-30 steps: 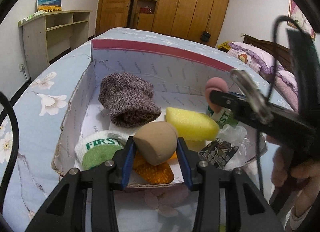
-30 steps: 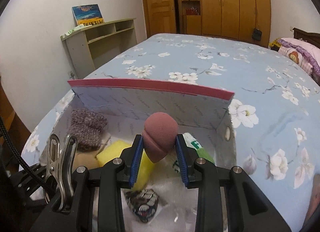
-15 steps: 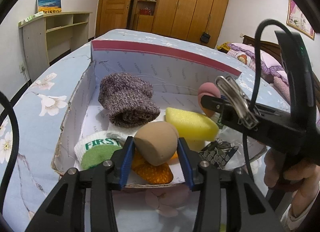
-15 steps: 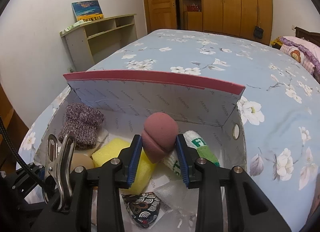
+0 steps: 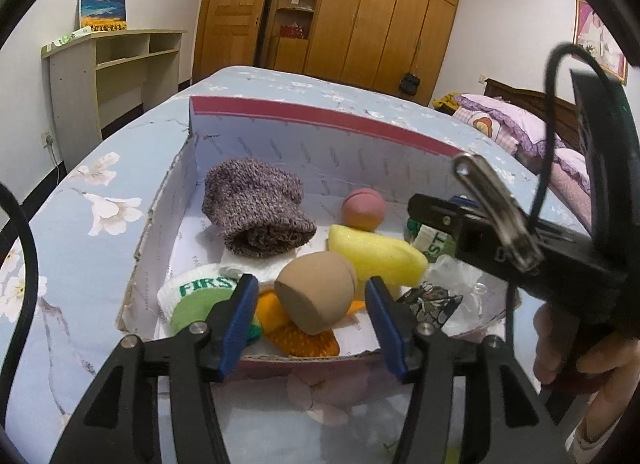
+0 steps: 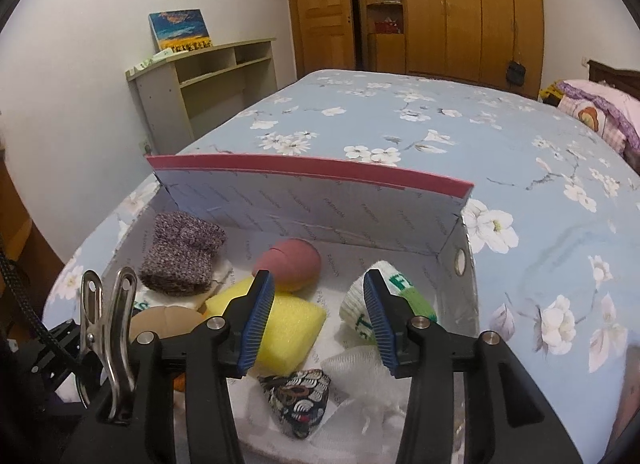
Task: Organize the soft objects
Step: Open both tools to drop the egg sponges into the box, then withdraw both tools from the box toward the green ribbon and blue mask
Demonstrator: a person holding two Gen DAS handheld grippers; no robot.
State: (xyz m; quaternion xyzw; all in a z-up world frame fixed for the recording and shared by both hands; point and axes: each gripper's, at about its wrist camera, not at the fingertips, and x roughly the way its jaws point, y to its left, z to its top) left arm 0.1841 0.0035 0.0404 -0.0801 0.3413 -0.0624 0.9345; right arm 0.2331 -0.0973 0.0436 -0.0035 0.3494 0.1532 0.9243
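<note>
A white cardboard box (image 5: 320, 136) with a red rim stands on the bed. My left gripper (image 5: 312, 304) is open above its near edge, and a tan makeup sponge (image 5: 316, 292) lies loose between the jaws on an orange cloth (image 5: 304, 338). My right gripper (image 6: 318, 318) is open and empty over the box. A pink makeup sponge (image 6: 290, 264) lies on the box floor near the back wall; it also shows in the left wrist view (image 5: 363, 209). A knitted purple sock (image 5: 256, 206), a yellow sponge (image 5: 376, 254) and green-white socks (image 5: 196, 298) lie inside.
A patterned pouch (image 6: 298, 402) and white mesh (image 6: 360, 380) lie at the box's near right. The floral blue bedspread (image 6: 400, 124) stretches behind the box. A shelf unit (image 6: 208, 80) stands by the left wall, wardrobes (image 6: 460, 12) at the back, pillows (image 5: 516, 124) far right.
Both grippers have opened. The pink sponge left my right gripper and now lies on the box floor. The tan sponge is free of my left jaws and rests in the box.
</note>
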